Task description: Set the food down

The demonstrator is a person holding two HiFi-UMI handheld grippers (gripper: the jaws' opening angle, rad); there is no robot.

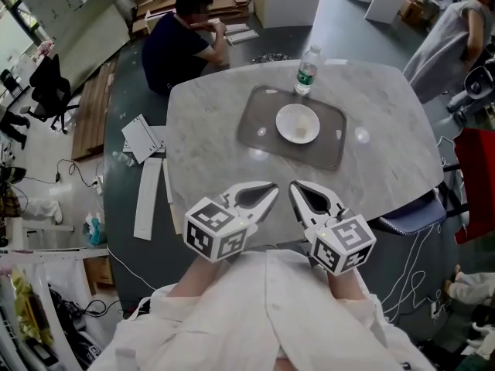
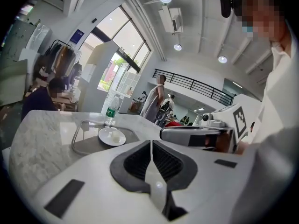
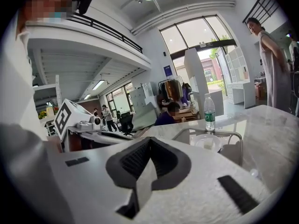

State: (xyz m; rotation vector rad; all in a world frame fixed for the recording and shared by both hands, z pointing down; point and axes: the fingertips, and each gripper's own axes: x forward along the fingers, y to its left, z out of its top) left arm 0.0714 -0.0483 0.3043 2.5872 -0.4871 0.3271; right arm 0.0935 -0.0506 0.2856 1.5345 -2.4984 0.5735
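Observation:
A white plate (image 1: 298,124) with a small pale piece of food (image 2: 114,134) sits on a grey tray (image 1: 259,126) in the middle of the marble table (image 1: 209,122). A water bottle (image 1: 307,71) stands at the tray's far edge. My left gripper (image 1: 271,189) and right gripper (image 1: 295,186) hover side by side over the table's near edge, well short of the tray. Both are shut with nothing between the jaws. The left gripper view (image 2: 150,143) and the right gripper view (image 3: 149,140) each show the jaws closed, with the plate (image 3: 208,142) beyond them.
A person in a dark shirt (image 1: 182,41) sits just beyond the table's far left edge. Another person in a grey dress (image 1: 448,37) stands at the far right. A blue chair seat (image 1: 410,215) is at the table's right, and white panels (image 1: 147,195) lie on the floor to the left.

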